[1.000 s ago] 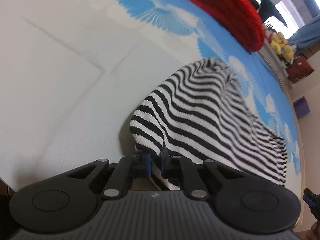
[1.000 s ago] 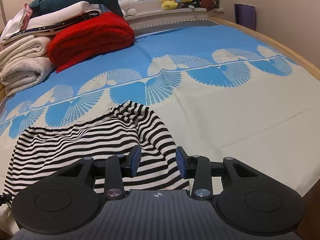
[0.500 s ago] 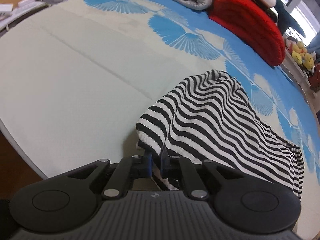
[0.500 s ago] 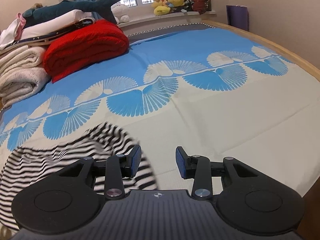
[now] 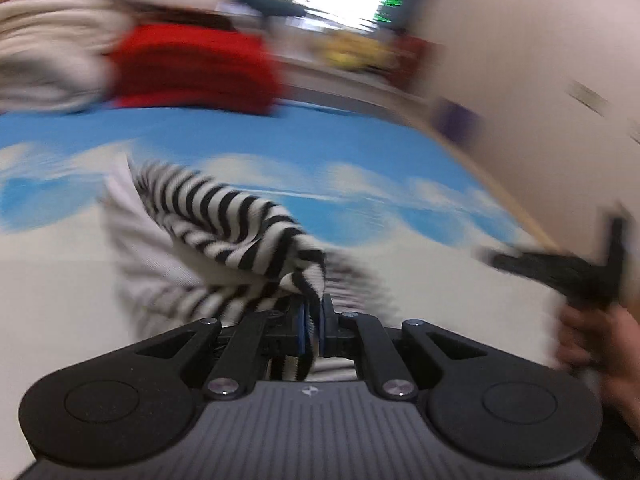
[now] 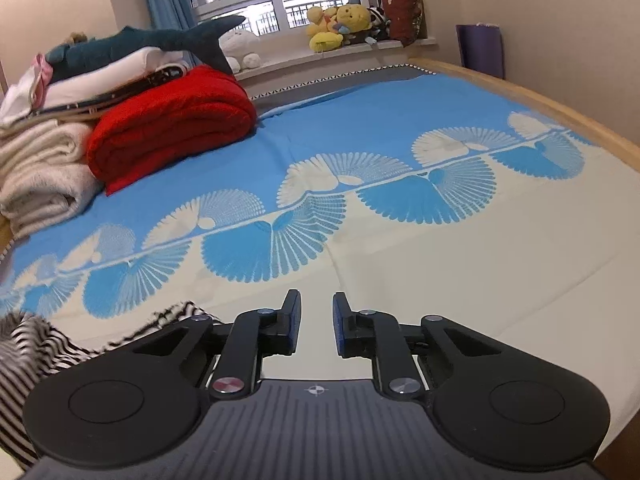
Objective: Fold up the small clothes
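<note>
A black-and-white striped garment (image 5: 224, 224) hangs bunched from my left gripper (image 5: 314, 324), which is shut on an edge of its cloth; the rest trails down onto the bed. This view is heavily blurred by motion. In the right wrist view the same striped garment (image 6: 36, 344) lies at the lower left on the bedspread (image 6: 400, 264). My right gripper (image 6: 316, 320) hovers over bare cream bedspread with nothing between its fingers; its jaws are closing. The right gripper's body (image 5: 576, 272) and the person's hand (image 5: 592, 344) show at the right of the left wrist view.
A folded red blanket (image 6: 168, 124) and stacked cream blankets (image 6: 40, 168) lie at the bed's far left, with a plush shark (image 6: 160, 40) on top. Stuffed toys (image 6: 340, 24) sit on the windowsill. The wooden bed edge (image 6: 560, 108) runs along the right by the wall.
My left gripper has swung up and rolled, lifting the striped garment off the bed. My right gripper's jaws have narrowed, and the garment has slid out to its lower left.
</note>
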`<state>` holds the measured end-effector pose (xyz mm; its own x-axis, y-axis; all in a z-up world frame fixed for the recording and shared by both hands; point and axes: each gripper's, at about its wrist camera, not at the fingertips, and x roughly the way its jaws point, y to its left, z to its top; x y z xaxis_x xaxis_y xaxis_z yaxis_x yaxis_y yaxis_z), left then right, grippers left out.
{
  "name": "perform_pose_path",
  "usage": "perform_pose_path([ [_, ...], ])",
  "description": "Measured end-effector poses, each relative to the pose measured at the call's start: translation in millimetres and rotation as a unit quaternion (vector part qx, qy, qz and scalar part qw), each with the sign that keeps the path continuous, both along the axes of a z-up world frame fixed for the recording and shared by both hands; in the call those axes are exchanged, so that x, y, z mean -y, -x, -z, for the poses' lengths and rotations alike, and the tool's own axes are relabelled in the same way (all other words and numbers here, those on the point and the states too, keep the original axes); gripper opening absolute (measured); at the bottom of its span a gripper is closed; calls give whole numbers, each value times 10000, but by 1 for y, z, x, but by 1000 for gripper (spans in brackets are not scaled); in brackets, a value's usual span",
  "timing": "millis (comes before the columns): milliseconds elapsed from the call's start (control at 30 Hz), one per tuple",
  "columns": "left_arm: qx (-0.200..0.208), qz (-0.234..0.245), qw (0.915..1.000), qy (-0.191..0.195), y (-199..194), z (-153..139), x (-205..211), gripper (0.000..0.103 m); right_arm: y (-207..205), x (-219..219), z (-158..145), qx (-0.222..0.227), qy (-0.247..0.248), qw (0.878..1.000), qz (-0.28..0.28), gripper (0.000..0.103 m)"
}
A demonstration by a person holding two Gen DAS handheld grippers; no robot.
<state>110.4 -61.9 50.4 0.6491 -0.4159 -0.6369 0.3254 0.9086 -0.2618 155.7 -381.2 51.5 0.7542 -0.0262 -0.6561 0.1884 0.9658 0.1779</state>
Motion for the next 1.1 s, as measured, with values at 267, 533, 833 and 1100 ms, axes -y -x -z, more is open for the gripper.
perform_pose_path([
  [267, -1183, 1873, 9751, -55, -3, 84, 128, 7, -3, 4, 0, 74, -298, 9993, -207, 18],
  [533, -887, 1177, 9890, -107, -6, 50, 11, 39, -24, -1, 21, -470, -1301, 9887, -572, 19],
  [833, -1557, 15, 9874, 273, -32, 81, -61, 62, -64, -36, 58, -1255, -1968, 9679, -936, 42],
  [1100, -2453, -236, 9652, 871, -48, 110, -56, 74, -86, -46, 82, -1437, -2479, 9545, -829, 11],
])
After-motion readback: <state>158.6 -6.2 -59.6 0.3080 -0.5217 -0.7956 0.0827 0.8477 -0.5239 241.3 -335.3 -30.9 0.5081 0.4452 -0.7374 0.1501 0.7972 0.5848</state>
